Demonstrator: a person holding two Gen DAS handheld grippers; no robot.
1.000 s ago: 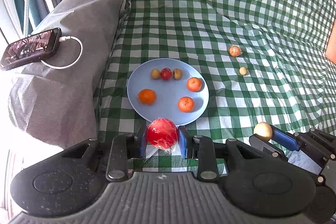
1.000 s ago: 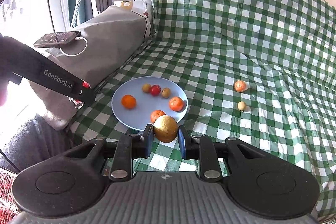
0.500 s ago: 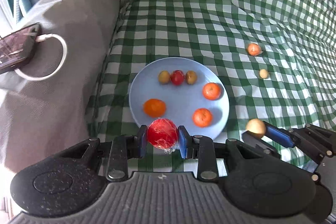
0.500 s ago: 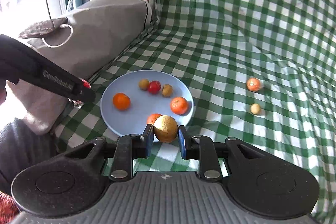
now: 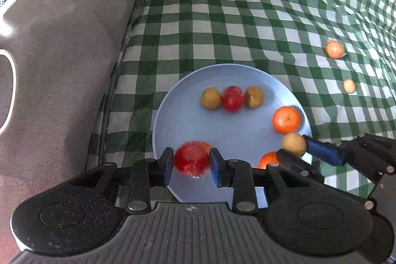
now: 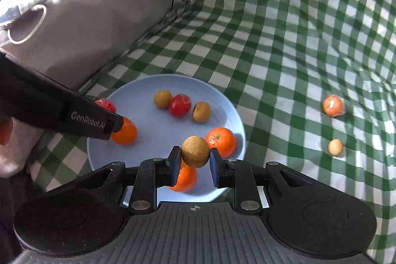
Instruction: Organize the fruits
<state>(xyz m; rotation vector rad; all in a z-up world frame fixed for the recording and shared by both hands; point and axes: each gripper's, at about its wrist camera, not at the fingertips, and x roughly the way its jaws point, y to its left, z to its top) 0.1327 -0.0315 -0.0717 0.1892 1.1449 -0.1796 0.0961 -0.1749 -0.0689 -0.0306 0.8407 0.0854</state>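
Observation:
A light blue plate [image 5: 188,120] on the green checked cloth holds a row of two olive-brown fruits and a red one [image 5: 232,98], plus three oranges [image 5: 287,120]. My left gripper [image 5: 191,163] hovers low over the plate's near left rim. Its jaws are opening, and a red fruit [image 5: 190,157] sits between them, blurred, with the pads no longer squeezing it. My right gripper [image 6: 195,155] is shut on a round tan fruit [image 6: 195,151] over the plate's near right part. Only one black finger [image 6: 94,120] of the left gripper shows in the right wrist view.
Two loose fruits lie on the cloth [image 5: 247,4] to the right of the plate: a pinkish-orange one [image 5: 334,49] and a small pale one [image 5: 349,86]. A grey covered armrest [image 5: 61,41] with a white cable [image 6: 24,26] rises on the left.
Both grippers have come forward and down until they are over the plate. The left jaws have widened around the red fruit. The right gripper still holds the tan fruit.

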